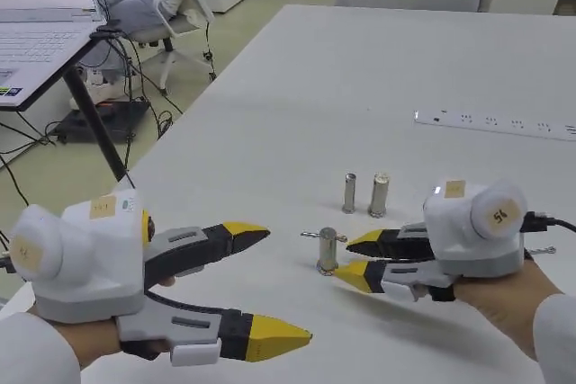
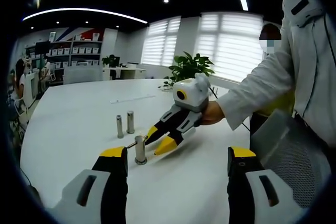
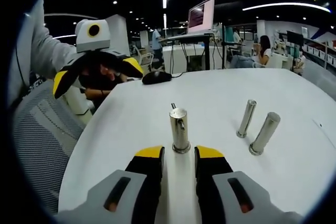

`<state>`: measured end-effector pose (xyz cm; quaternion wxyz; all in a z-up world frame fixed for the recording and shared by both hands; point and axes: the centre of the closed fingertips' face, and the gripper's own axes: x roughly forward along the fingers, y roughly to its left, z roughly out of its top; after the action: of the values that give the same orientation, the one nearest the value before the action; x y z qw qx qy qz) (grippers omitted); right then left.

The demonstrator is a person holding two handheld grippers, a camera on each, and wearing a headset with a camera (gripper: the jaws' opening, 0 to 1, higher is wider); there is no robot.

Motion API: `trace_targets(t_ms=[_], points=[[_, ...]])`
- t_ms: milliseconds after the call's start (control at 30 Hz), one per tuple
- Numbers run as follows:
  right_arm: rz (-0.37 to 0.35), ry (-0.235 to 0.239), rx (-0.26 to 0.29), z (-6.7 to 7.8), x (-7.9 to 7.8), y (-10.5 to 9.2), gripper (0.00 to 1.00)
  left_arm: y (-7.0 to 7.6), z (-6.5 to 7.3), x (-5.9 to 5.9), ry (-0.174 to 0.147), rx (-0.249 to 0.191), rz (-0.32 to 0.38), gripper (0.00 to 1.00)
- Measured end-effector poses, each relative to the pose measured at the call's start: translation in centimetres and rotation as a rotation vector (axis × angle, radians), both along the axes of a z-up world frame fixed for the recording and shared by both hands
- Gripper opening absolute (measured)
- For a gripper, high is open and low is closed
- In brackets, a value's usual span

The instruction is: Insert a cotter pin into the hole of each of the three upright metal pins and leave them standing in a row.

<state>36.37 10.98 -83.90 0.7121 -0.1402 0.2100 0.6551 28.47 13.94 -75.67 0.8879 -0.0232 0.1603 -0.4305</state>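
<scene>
A: Status? Biggest first.

B: Working on the white table point(image 1: 378, 69). Power strip point(image 1: 495, 121) far back-right, well apart from the work. Holding the left gripper point(image 1: 281, 285) low at the near-left, jaws spread wide, nothing between them. Looks parked there to keep off the pins yet ready to steady one.

A: Right side?

B: Seeing the right gripper point(image 1: 347, 258) just beside the front pin point(image 1: 328, 256), tips aimed at it. Jaws parted by a narrow gap, nothing pinched. Probably kept that tight because a thin part needs only a small bite.

A: Pins?

B: Counting three, all upright. Front pin toward the near edge, with a cotter pin point(image 1: 310, 235) through the hole near its top, ends sticking out both sides. Behind it, back-left pin point(image 1: 349, 192) and back-right pin point(image 1: 379, 195) side by side, close but apart. No cross-piece visible on either.

A: Row?

B: Not yet. Reads as one of three done. Front one stands forward of the others, likely for easier reach. Two to go, then line up.

A: Risks?

B: Tall with narrow bases, so easy to tip on a sideways push. Worth bracing with the left while feeding with the right. Need to find the next cotter pin first.
</scene>
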Motion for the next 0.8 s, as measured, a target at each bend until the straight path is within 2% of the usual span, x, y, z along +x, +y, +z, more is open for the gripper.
trace_targets(t_ms=[533,800], points=[[-0.084,-0.001,-0.022,0.8,0.1,-6.1,0.26,-1.7,-0.2,-0.1,-0.002,-0.015,-0.034,0.78],[-0.122,-0.005,-0.021,1.6,0.6,-8.0,0.30,-2.2,-0.2,-0.3,0.000,-0.015,-0.043,0.78]])
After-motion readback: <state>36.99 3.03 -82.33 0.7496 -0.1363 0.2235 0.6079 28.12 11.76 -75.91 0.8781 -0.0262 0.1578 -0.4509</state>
